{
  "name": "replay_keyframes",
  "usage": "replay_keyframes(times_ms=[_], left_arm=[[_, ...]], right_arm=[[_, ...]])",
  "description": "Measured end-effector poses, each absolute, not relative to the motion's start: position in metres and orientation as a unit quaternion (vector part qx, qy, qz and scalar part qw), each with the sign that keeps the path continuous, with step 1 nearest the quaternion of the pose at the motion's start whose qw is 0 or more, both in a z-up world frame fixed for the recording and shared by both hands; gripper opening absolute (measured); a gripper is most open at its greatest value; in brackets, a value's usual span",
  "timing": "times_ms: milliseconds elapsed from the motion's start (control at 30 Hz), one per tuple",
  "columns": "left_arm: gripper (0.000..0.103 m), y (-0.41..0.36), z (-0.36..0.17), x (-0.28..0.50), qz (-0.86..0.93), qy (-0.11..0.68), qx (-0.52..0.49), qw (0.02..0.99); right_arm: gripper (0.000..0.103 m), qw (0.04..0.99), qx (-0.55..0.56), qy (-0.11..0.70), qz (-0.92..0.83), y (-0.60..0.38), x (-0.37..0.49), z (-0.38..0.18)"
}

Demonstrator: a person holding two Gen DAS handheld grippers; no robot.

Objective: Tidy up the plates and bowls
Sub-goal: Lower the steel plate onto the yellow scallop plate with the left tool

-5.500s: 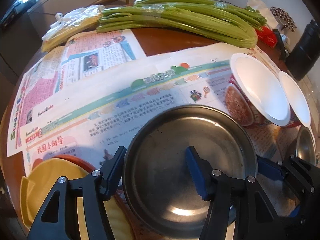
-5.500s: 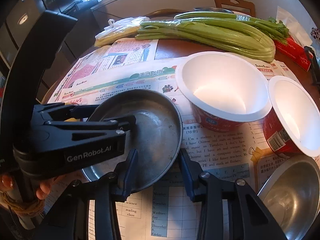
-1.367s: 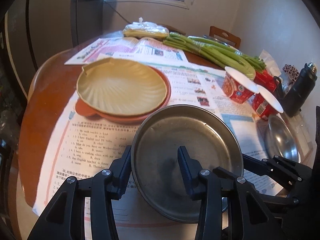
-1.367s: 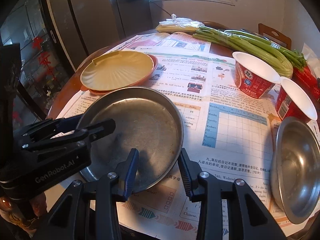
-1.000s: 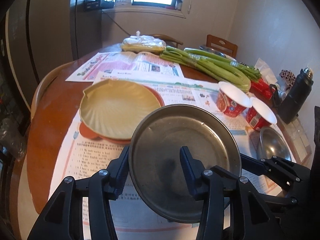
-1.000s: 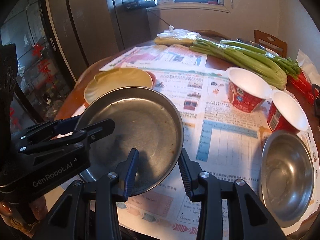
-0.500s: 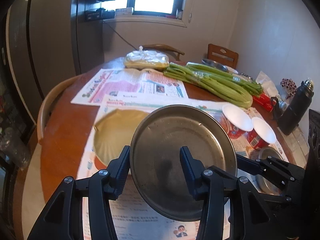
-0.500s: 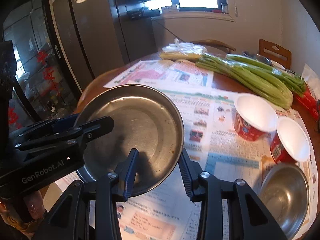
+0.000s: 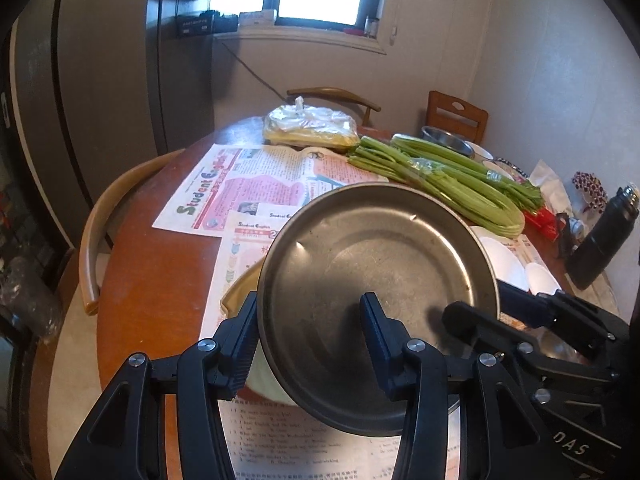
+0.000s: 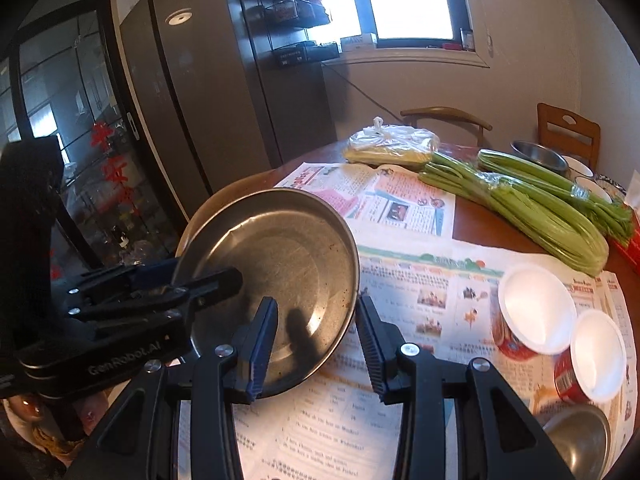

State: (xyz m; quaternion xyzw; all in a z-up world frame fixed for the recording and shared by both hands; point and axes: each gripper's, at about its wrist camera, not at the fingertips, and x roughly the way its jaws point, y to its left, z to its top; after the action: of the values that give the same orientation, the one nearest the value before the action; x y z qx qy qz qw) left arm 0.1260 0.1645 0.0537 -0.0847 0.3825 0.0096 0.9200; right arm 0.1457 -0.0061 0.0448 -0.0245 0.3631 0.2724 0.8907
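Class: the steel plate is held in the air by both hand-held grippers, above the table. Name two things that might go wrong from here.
1. Each hand-held gripper, left and right, pinches only the rim of the tilted steel plate; smooth metal may slip and drop.
2. The plate hides most of the yellow plate beneath, so lowering it there may land off-centre.

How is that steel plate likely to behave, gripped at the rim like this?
The steel plate looks stiff: it holds its shape between both hand-held grippers. Its smooth metal rim probably slips easily. Held tilted above the yellow dish, it could slide out if either grip loosens.
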Motion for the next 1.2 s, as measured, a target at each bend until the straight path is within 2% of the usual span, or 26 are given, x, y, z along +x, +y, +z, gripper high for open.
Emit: replay_keyframes(times_ms=[600,1200], left_arm=[[0.050,0.172,0.007,0.157,0.035,0.422,-0.058,0.904],[0.050,0.169,-0.010,0.167,0.058,0.435,-0.030,0.898]], right_arm=[[0.041,0.864,-0.009,0.420,0.277,0.006,0.178,-0.016],[0.041,0.853,-0.006,0.438,0.282,0.010,0.180,-0.031]])
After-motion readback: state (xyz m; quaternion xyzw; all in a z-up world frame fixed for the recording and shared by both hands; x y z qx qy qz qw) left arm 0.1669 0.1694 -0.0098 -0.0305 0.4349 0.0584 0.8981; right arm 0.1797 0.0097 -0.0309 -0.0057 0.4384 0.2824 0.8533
